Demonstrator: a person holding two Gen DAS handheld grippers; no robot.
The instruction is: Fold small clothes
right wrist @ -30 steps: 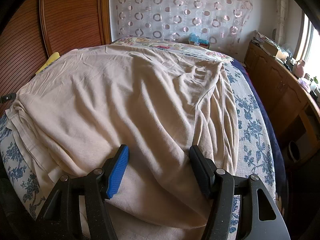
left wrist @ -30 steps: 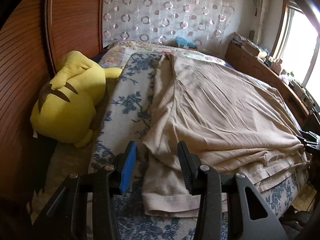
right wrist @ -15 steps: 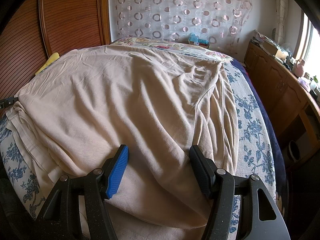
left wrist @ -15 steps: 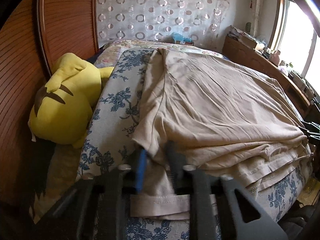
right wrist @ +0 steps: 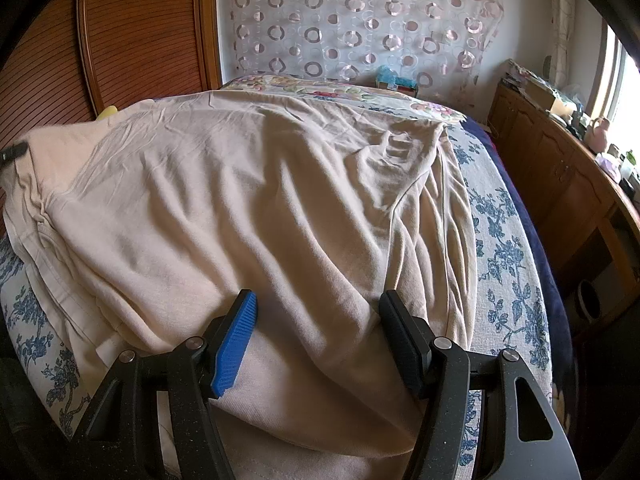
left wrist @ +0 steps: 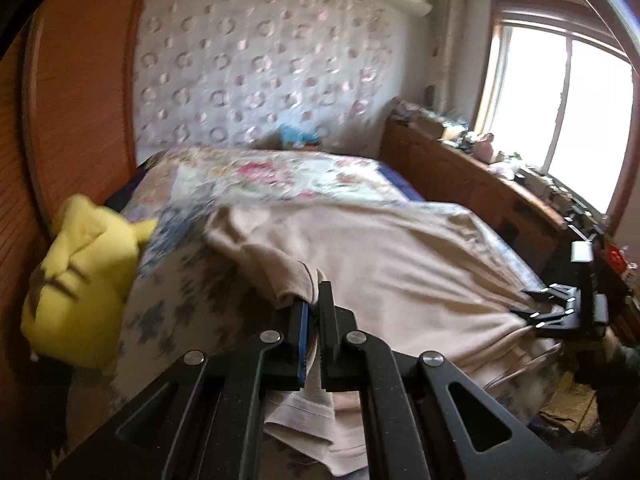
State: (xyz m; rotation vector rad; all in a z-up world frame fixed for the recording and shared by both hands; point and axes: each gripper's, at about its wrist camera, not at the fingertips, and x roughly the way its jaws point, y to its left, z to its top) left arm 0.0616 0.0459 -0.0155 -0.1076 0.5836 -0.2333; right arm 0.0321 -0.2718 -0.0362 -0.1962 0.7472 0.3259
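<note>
Left gripper is clamped on a bunched edge of the beige shirt, jaws nearly together with cloth pinched between them; the pinched fold is raised off the bedspread and the hem hangs below the jaws at 6 o'clock in the left view. That view is motion-blurred, so fine detail is unclear. Right gripper has jaws wide apart, straddling the shirt's near edge; whether the pads touch the cloth I can't tell. Shirt lies spread across most of the bed, wrinkled, with layered hems at 9 o'clock in the right view and a sleeve area bunched toward 2 o'clock. The right gripper also shows in the left view at 3 o'clock, at the shirt's far edge. Yellow plush sits at 9 o'clock in the left view, beside the bedspread against the wood panel. Patterned curtain at 12, wooden cabinet at 3.
</note>
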